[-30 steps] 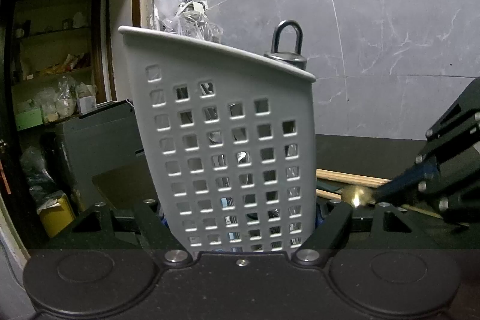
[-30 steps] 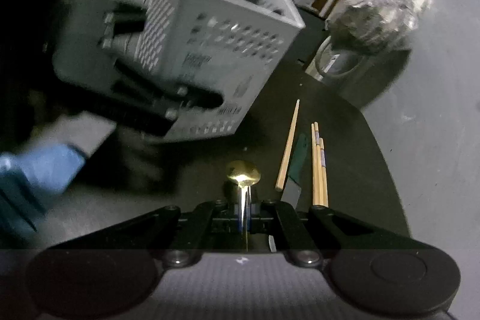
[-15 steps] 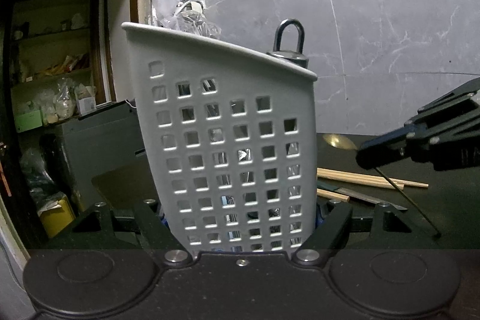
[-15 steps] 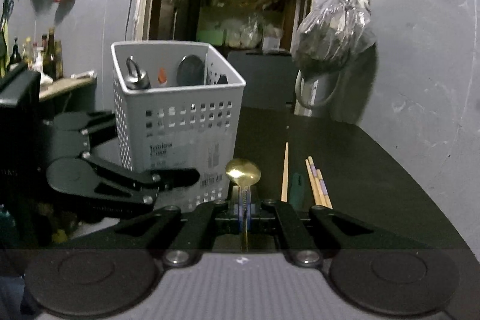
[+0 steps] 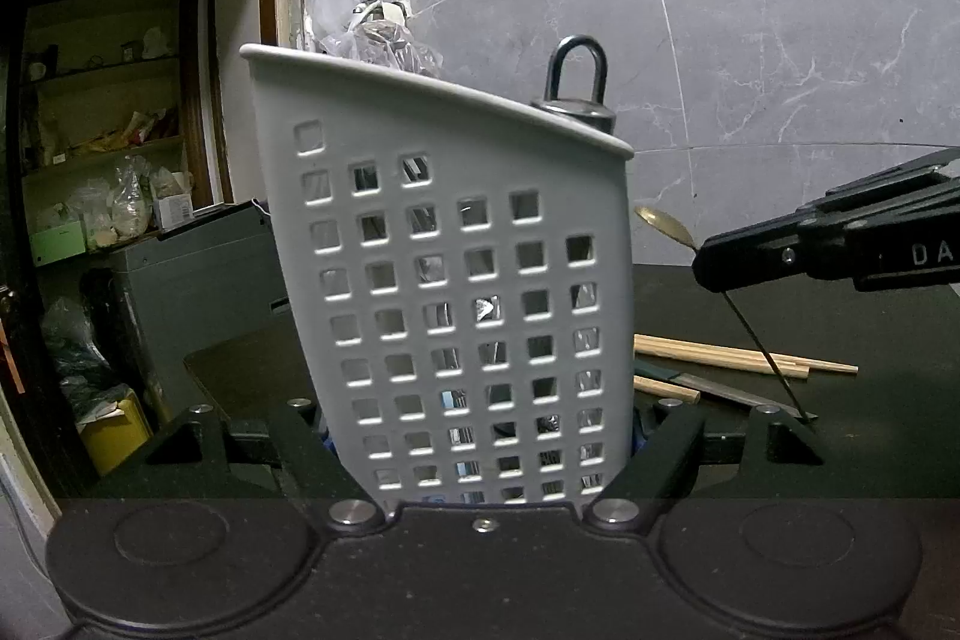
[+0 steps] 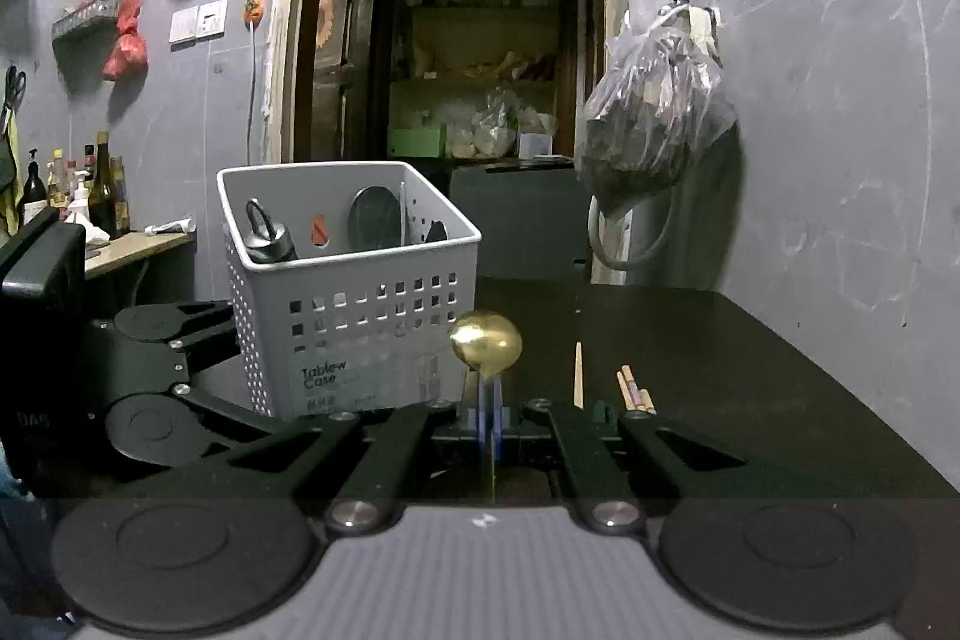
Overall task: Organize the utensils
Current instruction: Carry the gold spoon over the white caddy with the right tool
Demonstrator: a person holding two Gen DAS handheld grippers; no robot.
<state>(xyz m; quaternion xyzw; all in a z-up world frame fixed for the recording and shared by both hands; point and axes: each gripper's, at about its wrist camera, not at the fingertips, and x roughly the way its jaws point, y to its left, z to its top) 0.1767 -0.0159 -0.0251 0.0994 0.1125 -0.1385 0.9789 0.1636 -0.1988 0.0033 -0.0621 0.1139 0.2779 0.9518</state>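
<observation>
Right wrist view shows the right gripper [image 6: 487, 415] pinching a gold spoon [image 6: 486, 343] by its handle, bowl up, just beside the grey basket [image 6: 360, 316] on the black table [image 6: 720, 370]. Left gripper [image 5: 480, 451] clamps the basket's wall; chopsticks [image 5: 738, 358] lie behind.
</observation>
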